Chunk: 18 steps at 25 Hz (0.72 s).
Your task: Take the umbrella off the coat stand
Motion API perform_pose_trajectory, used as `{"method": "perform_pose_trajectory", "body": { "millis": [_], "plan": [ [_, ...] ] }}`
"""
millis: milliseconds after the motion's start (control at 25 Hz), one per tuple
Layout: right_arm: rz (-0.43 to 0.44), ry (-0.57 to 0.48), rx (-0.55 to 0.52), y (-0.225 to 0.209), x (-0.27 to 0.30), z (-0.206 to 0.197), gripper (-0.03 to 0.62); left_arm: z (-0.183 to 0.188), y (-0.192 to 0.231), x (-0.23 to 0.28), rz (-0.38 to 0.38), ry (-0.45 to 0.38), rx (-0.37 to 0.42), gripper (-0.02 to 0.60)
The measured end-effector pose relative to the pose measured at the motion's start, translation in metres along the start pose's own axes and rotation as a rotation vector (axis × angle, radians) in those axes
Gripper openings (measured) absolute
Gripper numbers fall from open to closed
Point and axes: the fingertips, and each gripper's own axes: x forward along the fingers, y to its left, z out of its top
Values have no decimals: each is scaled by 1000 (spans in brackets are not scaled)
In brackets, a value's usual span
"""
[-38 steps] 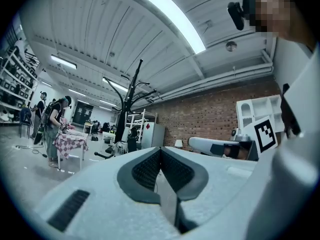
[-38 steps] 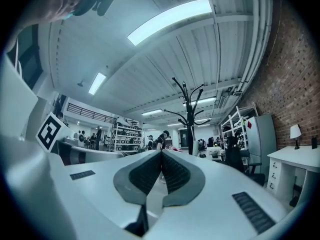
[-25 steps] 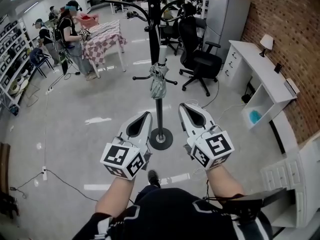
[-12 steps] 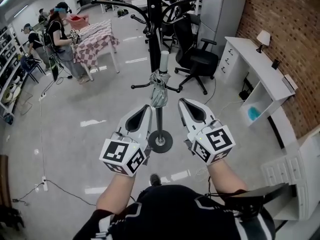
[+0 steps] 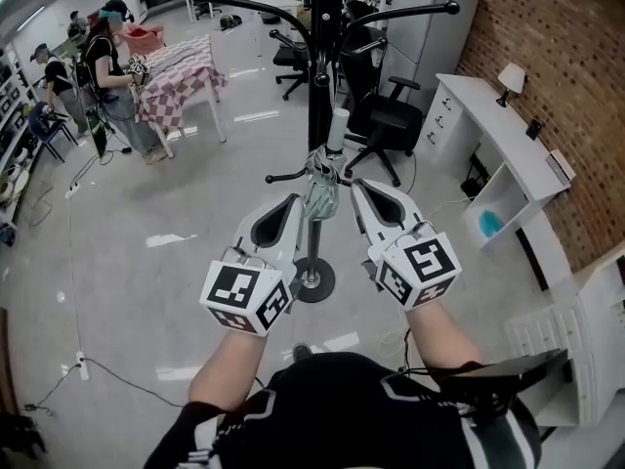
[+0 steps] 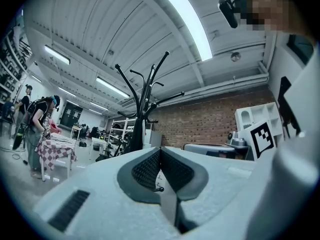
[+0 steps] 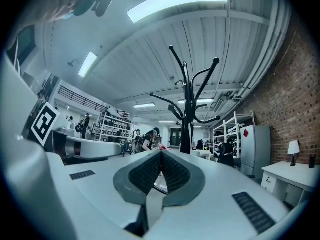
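Grey-green folded fabric, loosely gathered under a pale cylindrical handle: the umbrella (image 5: 319,189) hangs against the black metal coat stand (image 5: 320,76), just between the fingertips of both grippers. The left gripper (image 5: 289,203) and right gripper (image 5: 359,186) each press ribbed dark pads together, pinching nothing.

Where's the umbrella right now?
In the head view, the folded umbrella hangs on the coat stand in the middle, between the tips of the left gripper and the right gripper.
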Motion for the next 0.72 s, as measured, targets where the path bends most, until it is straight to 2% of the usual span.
{"method": "perform_pose_trajectory", "body": {
  "millis": [360, 720],
  "plan": [
    [-75, -24, 22, -20, 38, 1, 3, 4, 27, 15, -16, 6, 35, 8],
    [-74, -41, 25, -53, 73, 7, 3, 8, 35, 41, 23, 11, 61, 8]
  ]
}}
